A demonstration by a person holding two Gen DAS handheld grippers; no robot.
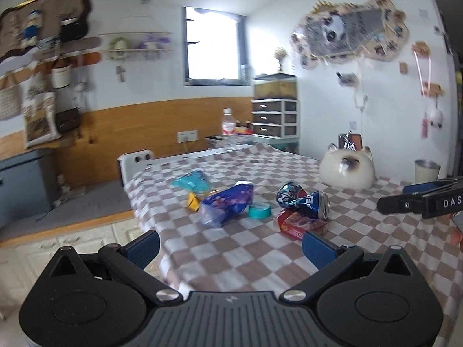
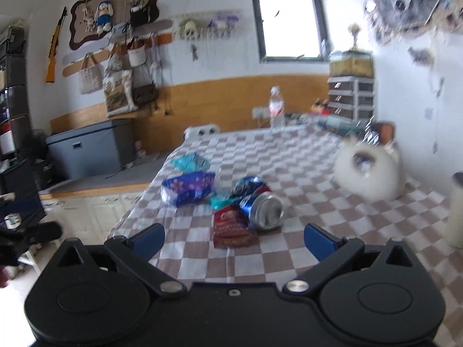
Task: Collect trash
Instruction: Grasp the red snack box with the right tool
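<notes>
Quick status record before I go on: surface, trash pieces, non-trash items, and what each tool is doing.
surface: checkered cloth on a table
trash: crushed Pepsi can, red wrapper, blue snack bag, teal cup, teal wrapper, yellow scrap
non-trash: cat figurine, water bottle
left tool: open, empty, short of the pile
right tool: open, empty, nearest the red wrapper

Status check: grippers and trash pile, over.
Left gripper open, empty. Right gripper open, empty. Crushed can and wrappers on the checked cloth. Nothing blocking.
</notes>
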